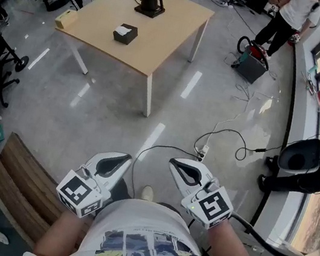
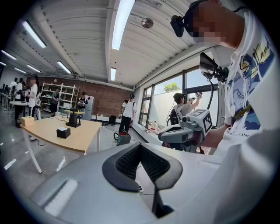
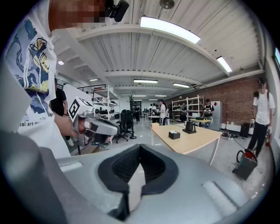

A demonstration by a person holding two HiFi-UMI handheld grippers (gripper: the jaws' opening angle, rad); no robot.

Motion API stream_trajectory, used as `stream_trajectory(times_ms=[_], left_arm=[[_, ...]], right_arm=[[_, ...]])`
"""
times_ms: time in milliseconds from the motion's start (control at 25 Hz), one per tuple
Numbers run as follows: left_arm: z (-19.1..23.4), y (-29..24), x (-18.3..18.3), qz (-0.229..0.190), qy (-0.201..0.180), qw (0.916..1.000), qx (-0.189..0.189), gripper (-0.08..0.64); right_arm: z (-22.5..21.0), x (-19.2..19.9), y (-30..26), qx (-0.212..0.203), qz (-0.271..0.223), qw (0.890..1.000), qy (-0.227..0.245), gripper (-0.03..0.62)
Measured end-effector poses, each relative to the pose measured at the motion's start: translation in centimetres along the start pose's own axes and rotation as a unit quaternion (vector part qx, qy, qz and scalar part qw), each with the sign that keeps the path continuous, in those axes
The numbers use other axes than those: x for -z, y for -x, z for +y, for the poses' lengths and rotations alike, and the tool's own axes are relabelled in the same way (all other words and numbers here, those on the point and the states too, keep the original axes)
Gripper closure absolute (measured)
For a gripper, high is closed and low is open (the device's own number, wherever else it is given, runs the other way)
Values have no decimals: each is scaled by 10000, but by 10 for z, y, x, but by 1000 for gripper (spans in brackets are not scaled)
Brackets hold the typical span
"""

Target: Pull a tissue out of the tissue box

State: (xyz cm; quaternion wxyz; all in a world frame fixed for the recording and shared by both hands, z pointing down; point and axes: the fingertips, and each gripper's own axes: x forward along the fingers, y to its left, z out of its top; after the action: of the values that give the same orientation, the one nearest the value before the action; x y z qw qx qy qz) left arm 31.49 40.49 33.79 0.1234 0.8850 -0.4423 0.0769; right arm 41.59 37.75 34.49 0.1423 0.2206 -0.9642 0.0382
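Bottom centre: our white left gripper (image 1: 118, 161) and white right gripper (image 1: 181, 166) at the waist, fingers (image 2: 124, 164) together, both empty. Upper left: small black tissue box (image 1: 126, 36) on the light wooden bench (image 1: 164, 33), well apart. We'd walk in, then pinch only the white tissue (image 1: 123, 29).

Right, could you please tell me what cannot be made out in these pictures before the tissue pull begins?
Tissue box: too small in every view to tell how far its tissue sticks out.
Tan object at the table corner, head view: too small to identify.
Kettle: contents hidden by its own dark body, all views.
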Motion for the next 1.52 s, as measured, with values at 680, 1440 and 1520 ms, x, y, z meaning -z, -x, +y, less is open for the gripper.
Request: stream_trajectory(times_ms=[680, 1440, 1520], left_arm=[[33, 11, -2, 74, 35, 9993, -361, 557], [111, -30, -1, 55, 39, 9990, -448, 557], [131, -31, -2, 19, 29, 9992, -386, 557]], right_arm=[[-2, -8, -30, -203, 0, 9998, -37, 589], [-44, -3, -98, -21, 109, 9999, 127, 581], [-47, -11, -119, 6, 99, 9998, 147, 581]])
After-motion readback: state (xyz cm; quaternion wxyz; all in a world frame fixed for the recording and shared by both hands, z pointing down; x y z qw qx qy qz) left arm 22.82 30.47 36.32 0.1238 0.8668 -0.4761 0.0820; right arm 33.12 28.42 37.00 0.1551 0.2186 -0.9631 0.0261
